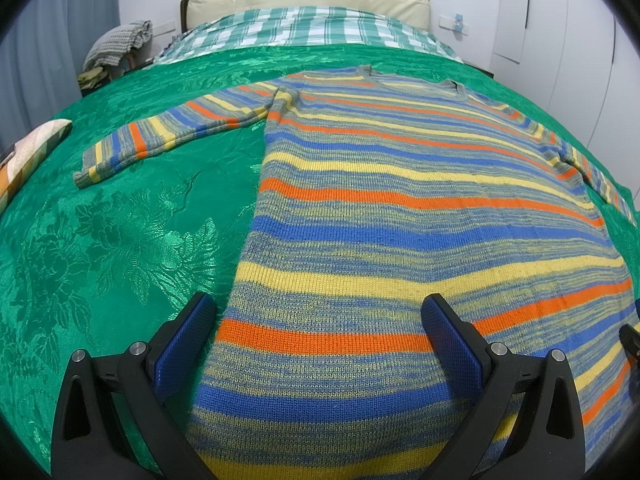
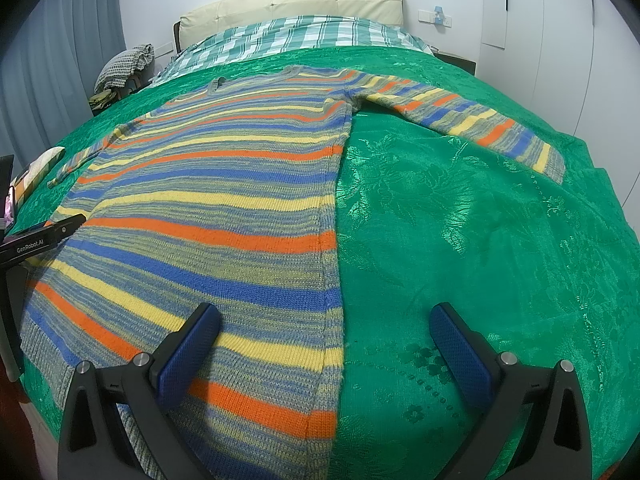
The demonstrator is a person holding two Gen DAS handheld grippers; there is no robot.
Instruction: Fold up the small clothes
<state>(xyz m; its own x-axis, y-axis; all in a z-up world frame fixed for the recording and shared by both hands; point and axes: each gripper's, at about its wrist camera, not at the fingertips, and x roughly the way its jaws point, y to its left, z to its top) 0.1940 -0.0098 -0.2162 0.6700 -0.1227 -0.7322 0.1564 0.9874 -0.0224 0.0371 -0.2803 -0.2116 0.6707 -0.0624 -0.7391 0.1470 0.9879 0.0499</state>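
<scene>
A bed (image 1: 120, 208) covered by a shiny green floral brocade spread fills both views. Spread flat on it, front up, lies a knitted sweater (image 1: 400, 208) striped in blue, yellow, orange and grey, sleeves out to each side, neckline towards the headboard. It looks soft, light and floppy, likely to sag and slide on the slick spread, so the hem corners or side seams seem the best hold. The left gripper (image 1: 318, 330) hovers over the hem's left edge, jaws apart and empty. The right gripper (image 2: 326, 340) straddles the right side seam, jaws likewise apart. No containers are visible, as far as the warped views show.
</scene>
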